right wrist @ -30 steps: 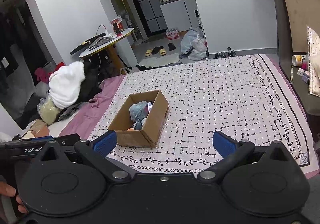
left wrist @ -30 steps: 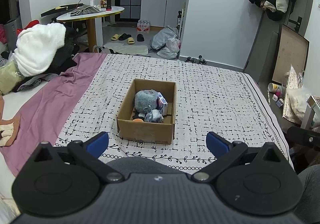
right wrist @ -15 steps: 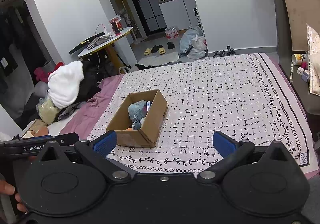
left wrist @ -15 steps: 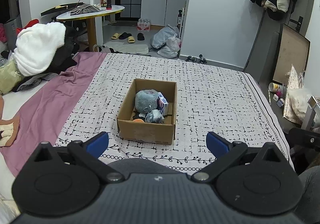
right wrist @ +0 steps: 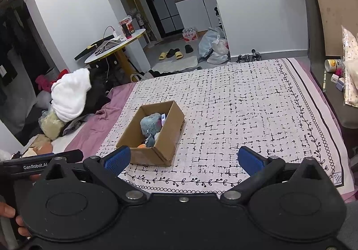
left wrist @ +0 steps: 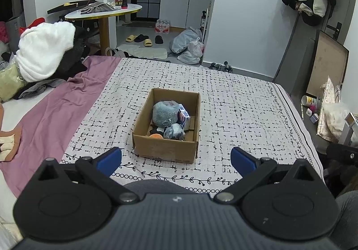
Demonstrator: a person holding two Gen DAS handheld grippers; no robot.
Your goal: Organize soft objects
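I held both tools low at the near edge of the bed, my left gripper (left wrist: 176,157) with its blue pads spread wide and nothing between them, my right gripper (right wrist: 184,159) just as wide and just as empty. The cardboard box (left wrist: 165,149) sat on the patterned bedspread (left wrist: 246,111) a little way ahead of me, and the soft things were already inside it: a fluffy grey-blue plush (left wrist: 165,113) toward the far end, a smaller grey bundle (left wrist: 174,131) nearer me, something orange (left wrist: 156,136) tucked against the front wall, and a small printed carton (left wrist: 184,115) leaning beside the plush. From where I stood the job looked close to done, or else the things had yet to come out; I could not tell which. The main risk, as I judged it, was the box itself: it was light, it rested on soft bedding, and a reach into it could catch the near wall and drag or tip it. The plush filled much of the width, so a pad might snag the carton beside it or pinch two things at once. Nothing lay on the bedspread between me and the box. Off to my left the purple sheet (left wrist: 56,113) ran up to a heap of white and dark clothing (left wrist: 44,55), and a round table (left wrist: 105,11) stood beyond the bed, all well apart from the box.
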